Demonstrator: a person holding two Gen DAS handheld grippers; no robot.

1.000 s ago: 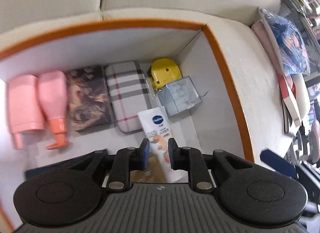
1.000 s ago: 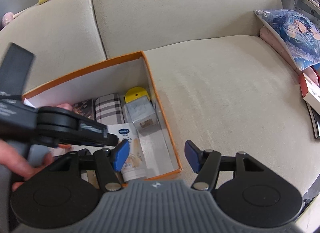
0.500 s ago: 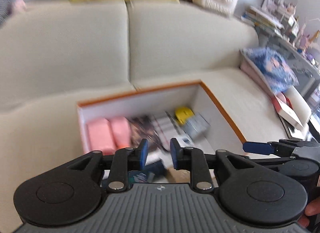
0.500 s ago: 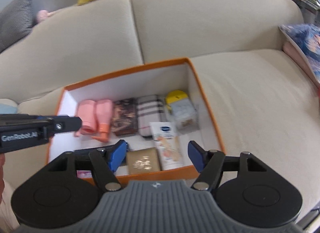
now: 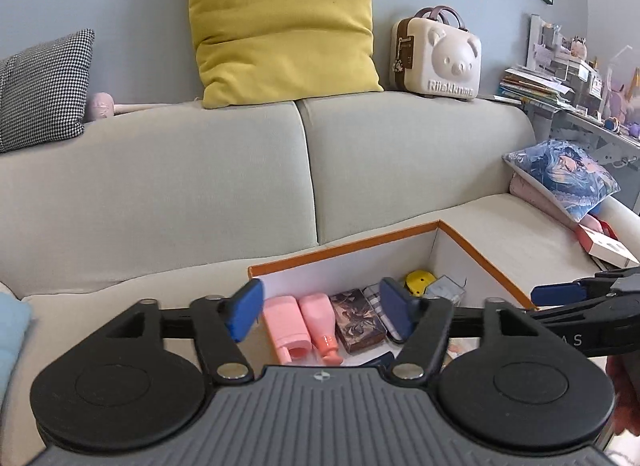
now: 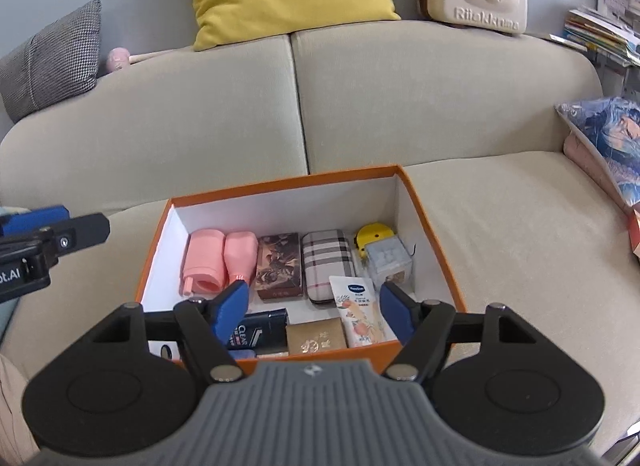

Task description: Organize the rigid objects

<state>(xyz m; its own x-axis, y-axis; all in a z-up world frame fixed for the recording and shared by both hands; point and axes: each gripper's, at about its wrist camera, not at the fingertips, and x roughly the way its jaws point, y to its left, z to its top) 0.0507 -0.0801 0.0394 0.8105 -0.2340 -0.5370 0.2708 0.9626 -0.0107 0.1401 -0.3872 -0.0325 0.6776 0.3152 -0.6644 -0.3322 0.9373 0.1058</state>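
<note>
My left tongs [image 5: 320, 308] and right tongs [image 6: 314, 306] are both opening, jaws wide apart with nothing between them, above the near edge of the orange box [image 6: 280, 181] on the sofa [image 6: 500, 225]. Inside, the far row holds two pink bottles [image 6: 220, 258], a dark patterned box [image 6: 278, 264], a plaid case [image 6: 328, 262], a yellow object [image 6: 372, 234] and a clear cube [image 6: 388, 260]; a lotion tube [image 6: 358, 310] lies nearer.

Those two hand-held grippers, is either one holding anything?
Nothing. The left hand-held gripper and right hand-held gripper are both opening, empty, above the orange box.
</note>
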